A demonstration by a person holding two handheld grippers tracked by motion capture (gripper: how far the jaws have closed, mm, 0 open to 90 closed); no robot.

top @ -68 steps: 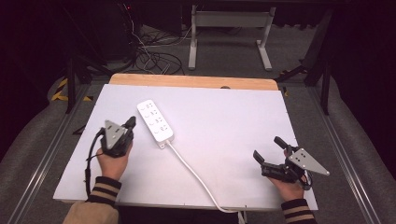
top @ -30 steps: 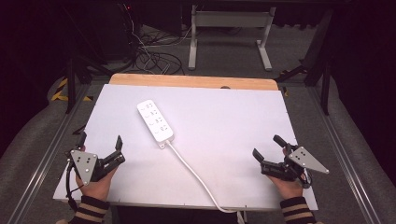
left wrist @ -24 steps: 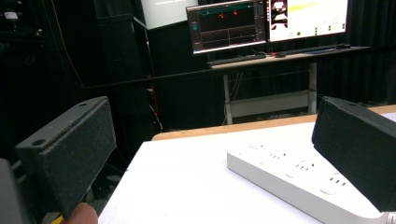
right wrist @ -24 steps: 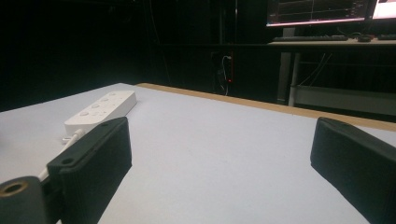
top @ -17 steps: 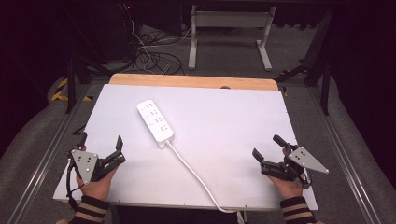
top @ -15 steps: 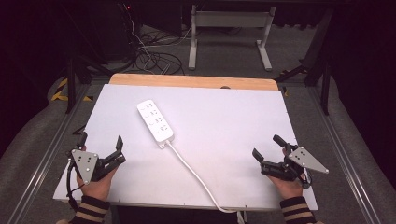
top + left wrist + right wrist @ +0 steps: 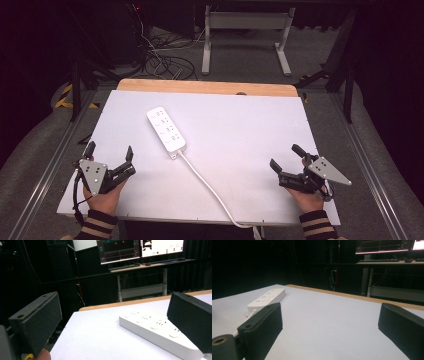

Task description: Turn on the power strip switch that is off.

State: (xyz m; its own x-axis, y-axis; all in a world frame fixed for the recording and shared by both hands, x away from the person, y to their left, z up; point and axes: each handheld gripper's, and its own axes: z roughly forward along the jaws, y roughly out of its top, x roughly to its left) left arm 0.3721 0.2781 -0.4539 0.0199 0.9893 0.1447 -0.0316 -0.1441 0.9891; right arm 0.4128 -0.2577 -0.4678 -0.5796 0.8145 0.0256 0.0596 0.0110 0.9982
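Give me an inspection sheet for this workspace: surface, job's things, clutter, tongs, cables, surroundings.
Surface: white board on a wooden table; a strip of wood shows along the far edge.
Job's things: white power strip lying flat, left of centre, untouched.
Clutter: nothing seen.
Tongs: left tongs open, near the front left corner; right tongs open, near the front right corner; both empty.
Cables: the strip's white cord runs off the near edge; dark cables on the floor beyond.
Surroundings: dark room, desk legs, lit monitors.
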